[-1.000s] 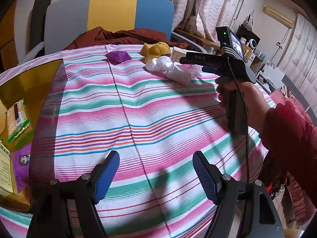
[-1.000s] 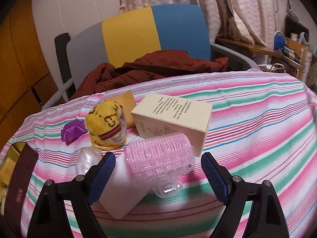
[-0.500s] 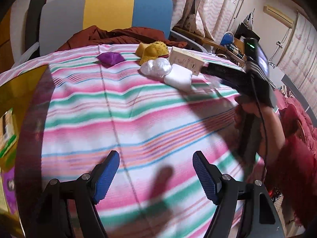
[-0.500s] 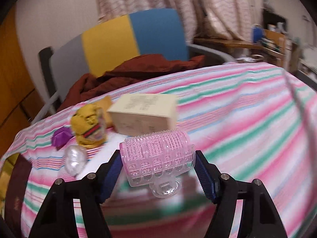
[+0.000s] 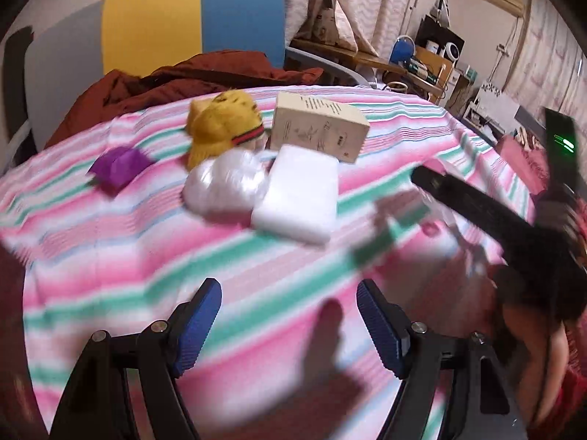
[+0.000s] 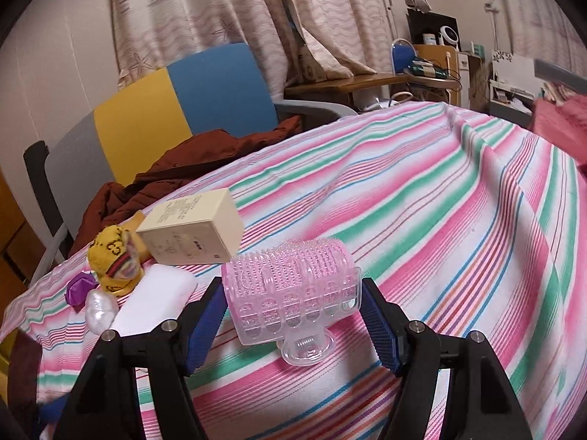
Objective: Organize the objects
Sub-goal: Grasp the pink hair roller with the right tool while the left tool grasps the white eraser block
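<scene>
Grasping a translucent pink bristled hair roller (image 6: 291, 286) by its two ends, the right gripper (image 6: 293, 324) has just been closing its jaws, and its blue ribbed pads now press on the roller, which sits clear of the cloth with its clear clip knob hanging below. The left gripper (image 5: 290, 324) is released, its blue pads spread wide with nothing between them above the pink, green and white striped tablecloth (image 5: 128, 256).

The remaining objects sit in a cluster on the far part of the cloth. A flat white rectangular block (image 5: 297, 198) lies touching a shiny, pearly white crinkled lump (image 5: 223, 190) on its left. Just behind them a cream cardboard box with small dark print (image 5: 319, 128) stands beside a yellow knitted cap with a red and green band (image 5: 220, 128). A small purple folded pouch (image 5: 119, 167) lies apart to the left of the cap.

Beyond the table stands a chair with a grey, yellow and blue backrest (image 6: 176, 117), with a rust-brown garment (image 6: 205, 161) heaped on its seat. In the left wrist view the black body of the right gripper is blurred at the right edge.
</scene>
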Tool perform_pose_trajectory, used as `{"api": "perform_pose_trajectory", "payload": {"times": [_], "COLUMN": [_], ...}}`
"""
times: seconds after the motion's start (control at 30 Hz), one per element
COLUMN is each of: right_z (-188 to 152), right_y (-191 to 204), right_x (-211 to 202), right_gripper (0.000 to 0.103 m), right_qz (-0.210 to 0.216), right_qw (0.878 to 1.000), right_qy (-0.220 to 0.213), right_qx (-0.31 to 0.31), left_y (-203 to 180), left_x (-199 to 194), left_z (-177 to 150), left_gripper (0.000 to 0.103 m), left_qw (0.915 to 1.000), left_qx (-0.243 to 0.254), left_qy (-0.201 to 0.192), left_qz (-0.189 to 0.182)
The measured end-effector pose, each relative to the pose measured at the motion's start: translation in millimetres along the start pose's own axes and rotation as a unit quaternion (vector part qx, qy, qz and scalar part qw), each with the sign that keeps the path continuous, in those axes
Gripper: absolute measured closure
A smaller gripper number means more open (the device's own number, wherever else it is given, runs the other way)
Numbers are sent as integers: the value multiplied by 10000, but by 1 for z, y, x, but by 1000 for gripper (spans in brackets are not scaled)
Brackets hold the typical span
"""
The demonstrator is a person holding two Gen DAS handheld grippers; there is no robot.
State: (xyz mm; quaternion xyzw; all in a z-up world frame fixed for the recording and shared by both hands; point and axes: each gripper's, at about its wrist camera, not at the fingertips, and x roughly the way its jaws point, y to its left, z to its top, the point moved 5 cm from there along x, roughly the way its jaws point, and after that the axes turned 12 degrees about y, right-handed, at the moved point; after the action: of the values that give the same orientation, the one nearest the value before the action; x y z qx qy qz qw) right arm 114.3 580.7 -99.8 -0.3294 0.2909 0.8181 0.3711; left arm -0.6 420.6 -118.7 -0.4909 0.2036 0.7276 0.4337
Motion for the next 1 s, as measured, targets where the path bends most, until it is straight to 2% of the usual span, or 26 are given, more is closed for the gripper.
{"api": "perform_pose_trajectory", "payload": {"times": [0.1,0.17,0.3,0.37,0.4,0.47,0.73,1.0], "right_z": [0,-1,-3,-3,-3,-3,-4,-5], "right_y": [-2,-3,-6,-6,-7,-8,-7,-6], "right_x": [4,7,10,12,14,13,13,11], "right_gripper": [31,31,31,31,31,31,31,31], "right_qz": [37,61,116,136,157,180,187,107], "right_qw": [10000,9999,9997,9996,9995,9995,9995,9997], "right_qy": [60,107,138,162,186,169,156,143], "right_qx": [48,82,153,164,180,195,204,186], "left_y": [-4,-8,-19,-20,-20,-18,-22,-20], "left_x": [15,22,32,32,31,28,15,-7], "left_z": [18,27,35,35,34,32,7,-33], "left_gripper": [25,25,25,31,42,46,46,46], "left_qw": [9996,9976,9948,9946,9947,9949,9935,9958], "left_qx": [210,472,877,967,965,938,1037,768], "left_qy": [54,10,-101,-169,-229,-273,-356,-428], "left_qz": [159,504,514,352,287,261,316,240]}}
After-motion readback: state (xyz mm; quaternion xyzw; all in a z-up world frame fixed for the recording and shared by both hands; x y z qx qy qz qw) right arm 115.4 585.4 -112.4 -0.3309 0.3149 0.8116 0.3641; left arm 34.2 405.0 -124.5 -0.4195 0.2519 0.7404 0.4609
